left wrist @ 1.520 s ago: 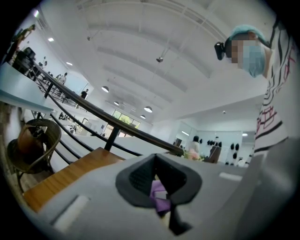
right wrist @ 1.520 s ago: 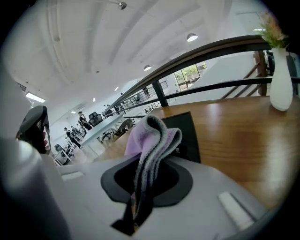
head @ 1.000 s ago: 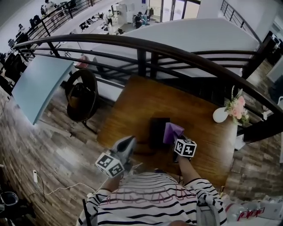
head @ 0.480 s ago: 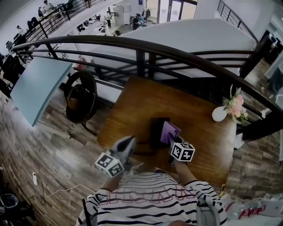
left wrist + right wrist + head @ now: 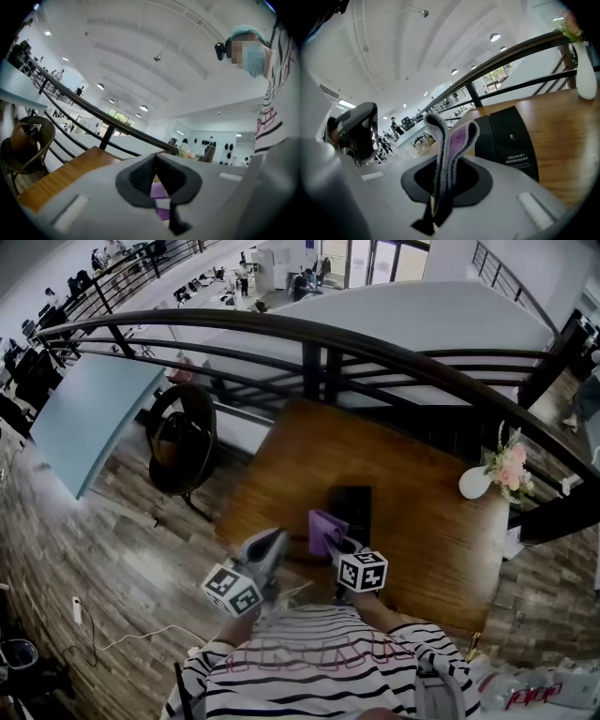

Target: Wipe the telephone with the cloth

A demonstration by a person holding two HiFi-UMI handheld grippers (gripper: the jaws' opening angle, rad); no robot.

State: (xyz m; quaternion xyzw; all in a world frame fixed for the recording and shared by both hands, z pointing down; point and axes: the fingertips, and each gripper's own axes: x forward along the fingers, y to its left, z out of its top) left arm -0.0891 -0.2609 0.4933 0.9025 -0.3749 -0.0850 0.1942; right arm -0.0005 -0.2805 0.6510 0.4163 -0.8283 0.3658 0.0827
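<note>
Noted right gripper (image 5: 340,547) clamped on purple cloth (image 5: 324,529), cloth just beside left edge of phone (image 5: 354,509). Saw phone lying flat on wooden table (image 5: 309,456). Found left gripper (image 5: 270,545) pinched together, empty, near table's front edge.

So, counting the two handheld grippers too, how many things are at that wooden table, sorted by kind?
Black telephone: 1
Purple cloth: 1
White vase of flowers: 1
Grippers: 2, the left gripper and the right gripper, which is clamped on the cloth
Total: 5
</note>
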